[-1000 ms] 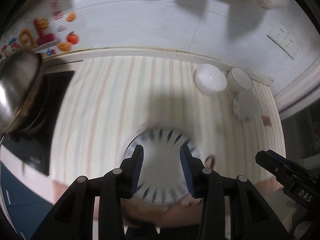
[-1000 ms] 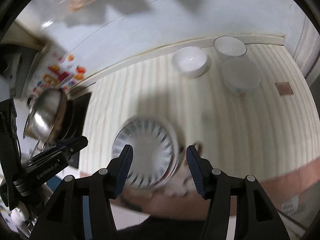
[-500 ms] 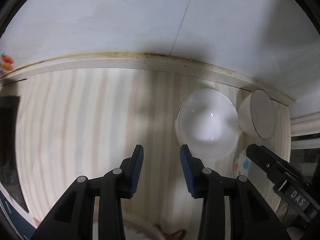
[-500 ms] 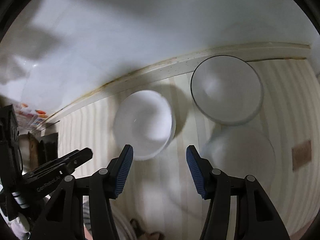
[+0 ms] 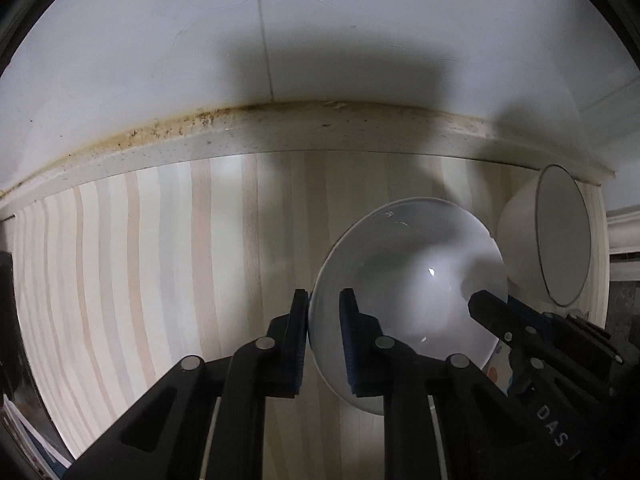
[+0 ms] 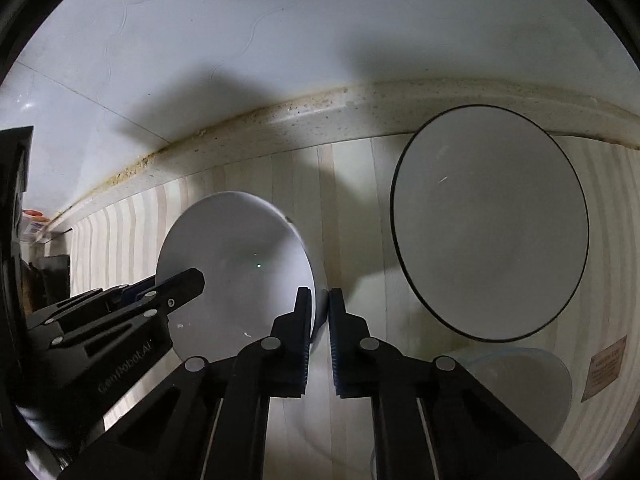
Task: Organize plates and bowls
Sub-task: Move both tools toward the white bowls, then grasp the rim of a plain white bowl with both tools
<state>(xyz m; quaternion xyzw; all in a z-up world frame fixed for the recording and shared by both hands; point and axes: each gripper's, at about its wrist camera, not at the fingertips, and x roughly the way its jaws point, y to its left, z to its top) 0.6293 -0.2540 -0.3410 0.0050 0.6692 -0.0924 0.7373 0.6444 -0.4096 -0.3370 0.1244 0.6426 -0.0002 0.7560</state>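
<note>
Left gripper (image 5: pixel 324 332): jaws closed on the left rim of the white bowl (image 5: pixel 412 292), one pad outside the wall and one inside, seen low and centre in the left wrist view. Right gripper (image 6: pixel 320 320): jaws clamped on the right rim of the same white bowl (image 6: pixel 236 264), low and centre in the right wrist view. The bowl is thus gripped from both sides; whether its base rests on the striped countertop (image 5: pixel 160 260) cannot be told. In the left wrist view the right gripper is recorded entering from the lower right, its tip over the bowl's interior; in the right wrist view the left gripper is recorded at lower left, its tip over the bowl's near-left rim. A dark-rimmed bowl (image 6: pixel 490 222) is listed at right of the right wrist view, standing just beside the held bowl, close to the back edge of the counter; in the left wrist view it appears only edge-on at far right (image 5: pixel 560 236). Shown clearly only in the right wrist view: a pale bowl (image 6: pixel 532 384) at lower right, partly behind the gripper arm, and a small brown label (image 6: pixel 606 368) on the counter at the far right edge. A stained raised edge strip (image 5: pixel 280 128) bounds the counter against the white tiled wall (image 5: pixel 320 32). Bare striped counter is shown across the whole left half of the left wrist view.
</note>
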